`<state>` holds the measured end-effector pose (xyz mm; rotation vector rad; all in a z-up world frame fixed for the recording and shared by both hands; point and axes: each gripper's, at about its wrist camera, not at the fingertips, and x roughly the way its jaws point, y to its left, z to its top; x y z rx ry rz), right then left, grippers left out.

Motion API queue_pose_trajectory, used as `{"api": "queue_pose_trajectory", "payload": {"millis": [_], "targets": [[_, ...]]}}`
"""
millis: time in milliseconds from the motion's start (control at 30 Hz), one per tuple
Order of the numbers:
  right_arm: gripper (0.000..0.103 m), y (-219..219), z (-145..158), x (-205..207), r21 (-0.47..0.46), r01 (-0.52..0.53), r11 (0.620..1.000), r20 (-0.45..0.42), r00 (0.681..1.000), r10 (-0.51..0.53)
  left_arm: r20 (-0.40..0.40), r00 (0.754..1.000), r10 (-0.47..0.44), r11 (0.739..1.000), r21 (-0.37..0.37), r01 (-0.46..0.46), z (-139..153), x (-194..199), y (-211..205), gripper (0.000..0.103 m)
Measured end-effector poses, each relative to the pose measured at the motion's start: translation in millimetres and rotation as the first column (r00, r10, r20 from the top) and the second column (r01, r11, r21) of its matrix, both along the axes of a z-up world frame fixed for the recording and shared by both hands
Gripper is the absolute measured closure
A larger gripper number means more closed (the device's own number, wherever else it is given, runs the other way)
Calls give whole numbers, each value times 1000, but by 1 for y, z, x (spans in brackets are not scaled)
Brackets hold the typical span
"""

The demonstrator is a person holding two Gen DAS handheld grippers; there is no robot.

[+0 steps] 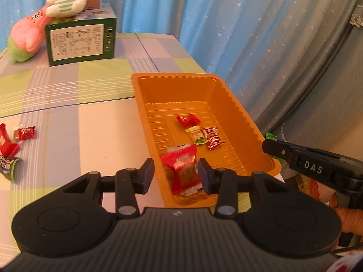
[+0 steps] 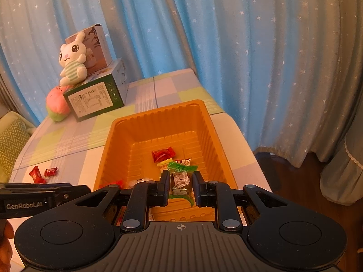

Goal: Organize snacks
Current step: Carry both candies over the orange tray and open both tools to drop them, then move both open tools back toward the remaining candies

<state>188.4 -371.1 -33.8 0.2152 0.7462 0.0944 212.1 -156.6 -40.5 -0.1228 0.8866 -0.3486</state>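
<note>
With the left tongs (image 1: 176, 176) apart around the red packet (image 1: 181, 170), drop it clear of the tray (image 1: 229, 99) wall at six o'clock, while the right tongs (image 2: 181, 188) stay clamped on the green packet (image 2: 180, 176).

plush rabbit (image 2: 72, 64), green carton (image 2: 95, 102), starry curtain (image 2: 249, 56)

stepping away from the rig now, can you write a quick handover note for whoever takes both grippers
Left gripper: open over the near end of the orange plastic tray; red-wrapped snack between the fingers, blurred, looks released.
Right gripper: shut on a green-edged clear snack packet, above the tray.
Done: three small wrapped sweets lie in the tray.
Left: drop the green packet, then collect the red and dark wrapped snacks on the checked tablecloth.
</note>
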Motion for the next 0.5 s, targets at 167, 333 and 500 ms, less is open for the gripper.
{"api": "queue_pose_trajectory", "payload": {"millis": [167,333,500], "targets": [[82,5,1,4,3,-9,1000,6,1000,9,6,1000,19,1000,-15,-19,3,-3,10,64],[81,9,0,11,40,-24,999,15,1000,23,14,999,34,999,-17,-34,5,-7,16,63],[50,5,-3,13,93,-2,996,1,1000,2,25,999,41,999,-15,-41,9,-15,21,59]]}}
